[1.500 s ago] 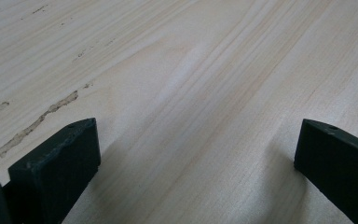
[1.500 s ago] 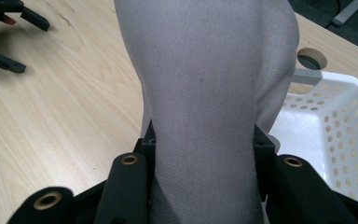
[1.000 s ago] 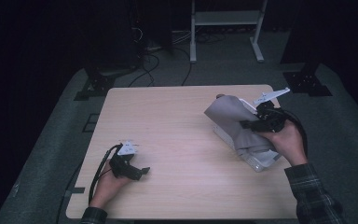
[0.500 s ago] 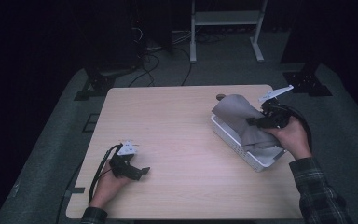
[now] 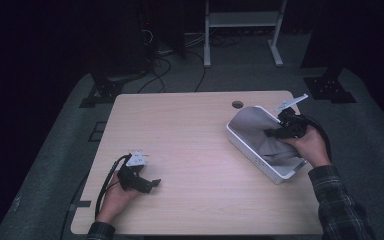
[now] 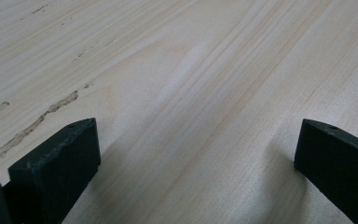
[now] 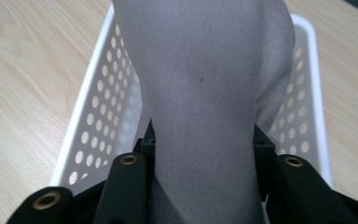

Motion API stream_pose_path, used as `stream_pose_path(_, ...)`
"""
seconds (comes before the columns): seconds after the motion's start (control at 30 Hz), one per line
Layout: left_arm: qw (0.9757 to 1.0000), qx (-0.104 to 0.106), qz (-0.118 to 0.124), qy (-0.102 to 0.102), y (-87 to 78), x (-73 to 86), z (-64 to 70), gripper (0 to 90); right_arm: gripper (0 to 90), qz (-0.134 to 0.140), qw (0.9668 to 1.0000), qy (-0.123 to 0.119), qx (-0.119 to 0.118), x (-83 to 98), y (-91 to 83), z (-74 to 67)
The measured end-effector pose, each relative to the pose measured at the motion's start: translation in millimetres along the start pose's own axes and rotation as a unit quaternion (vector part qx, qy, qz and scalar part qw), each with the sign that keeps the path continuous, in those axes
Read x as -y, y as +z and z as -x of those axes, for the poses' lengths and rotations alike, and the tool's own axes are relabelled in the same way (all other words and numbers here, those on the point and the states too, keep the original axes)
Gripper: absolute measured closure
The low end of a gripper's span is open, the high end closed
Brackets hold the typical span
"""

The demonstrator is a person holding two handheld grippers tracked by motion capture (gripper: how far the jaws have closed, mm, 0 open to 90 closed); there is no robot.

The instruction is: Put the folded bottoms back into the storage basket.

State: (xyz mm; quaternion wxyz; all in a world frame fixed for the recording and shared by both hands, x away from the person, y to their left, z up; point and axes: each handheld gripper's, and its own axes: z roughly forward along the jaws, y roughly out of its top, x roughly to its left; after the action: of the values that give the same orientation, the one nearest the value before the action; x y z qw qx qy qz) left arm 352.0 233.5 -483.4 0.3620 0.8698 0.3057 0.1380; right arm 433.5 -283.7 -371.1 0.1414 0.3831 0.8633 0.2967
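Observation:
A grey cloth (image 5: 254, 126) lies draped in a white perforated basket (image 5: 245, 149) at the right of the table. My right gripper (image 5: 276, 132) is over the basket's far right side, shut on a fold of the cloth. In the right gripper view the cloth (image 7: 205, 70) runs up from between the jaws and covers most of the basket (image 7: 98, 126). My left gripper (image 5: 151, 184) rests on the table near the front left corner. It stands open, and bare wood shows between its fingertips (image 6: 56, 163).
The light wooden table (image 5: 190, 130) has a round cable hole (image 5: 237, 104) near its far edge. A white-legged stand (image 5: 240, 30) and cables lie on the dark floor beyond. The basket sits close to the table's right edge.
My right gripper has moved right and down with the cloth, which has settled lower into the basket, so more of its near rim shows. The left gripper has not moved.

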Motion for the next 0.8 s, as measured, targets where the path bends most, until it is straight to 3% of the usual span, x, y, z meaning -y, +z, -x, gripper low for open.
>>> stream_pose_path(0.27, 1.0, 0.001, 0.0, -0.001, 0.0, 0.0, 0.2, 0.0, 60.8, -0.015, 0.9998, 0.005, -0.008, 8.5, 16.0, 2.7)
stream_pose_path(0.8, 1.0, 0.0, 0.0, -0.001, 0.0, 0.0, 0.2, 0.0, 59.4, -0.05, 0.9987, 0.009, -0.003, 15.2, 37.3, 4.5)
